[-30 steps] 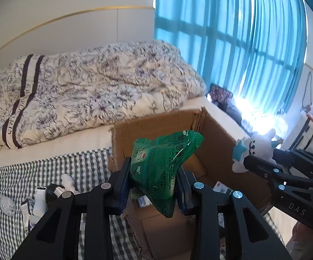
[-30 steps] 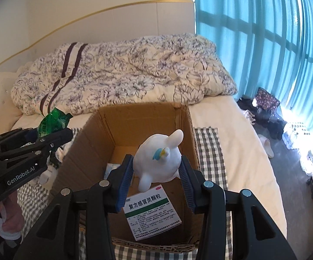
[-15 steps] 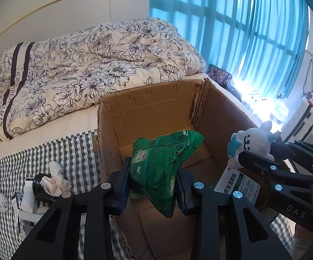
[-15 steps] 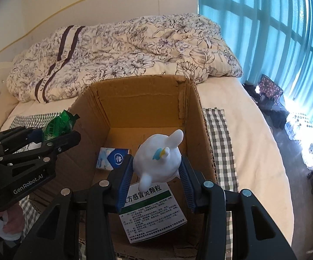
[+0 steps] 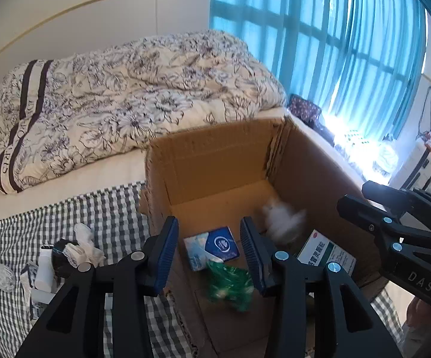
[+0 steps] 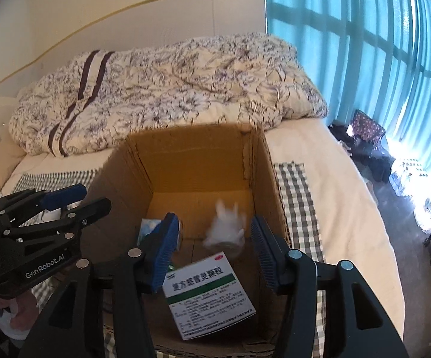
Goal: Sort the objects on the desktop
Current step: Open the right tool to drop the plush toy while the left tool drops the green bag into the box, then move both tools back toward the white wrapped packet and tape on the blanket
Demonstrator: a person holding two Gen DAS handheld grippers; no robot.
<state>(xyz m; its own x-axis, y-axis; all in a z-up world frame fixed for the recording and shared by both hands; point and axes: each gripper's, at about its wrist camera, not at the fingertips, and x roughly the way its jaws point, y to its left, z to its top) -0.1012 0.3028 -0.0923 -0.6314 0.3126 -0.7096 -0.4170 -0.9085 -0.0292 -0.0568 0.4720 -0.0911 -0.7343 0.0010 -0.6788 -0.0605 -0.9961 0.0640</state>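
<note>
Left wrist view showed one cardboard box (image 5: 215, 161) standing open on a bed, with four things inside it: one blue tissue pack (image 5: 212, 246), one green bag (image 5: 230, 283), one white toy (image 5: 282, 219) and one medicine box (image 5: 325, 253). The left gripper (image 5: 209, 253) hung over the box's near left edge with its jaws apart and nothing between them. The green bag, blurred, showed in the gap just below the jaws, on or near the box floor; the tissue pack lay beyond it, also seen between the two fingers. The white toy was a blur right of the right finger, beside the medicine box. The right gripper (image 5: 361, 197) entered from the right over the box's right wall. On the checked cloth (image 5: 111, 208) left of the box lay a small heap of white and dark items (image 5: 66, 256), too jumbled to count.

Right wrist view showed the right gripper (image 6: 212, 250) above the box (image 6: 197, 155) with jaws wide apart and empty. The toy (image 6: 225, 229), blurred, sat between and beyond the fingers, clear of both. The medicine box (image 6: 206, 295) leaned tilted below it. The left gripper (image 6: 66, 200) reached in from the left, held by a hand (image 6: 9, 319). One flowered quilt (image 6: 167, 89) lay behind the box.
</note>
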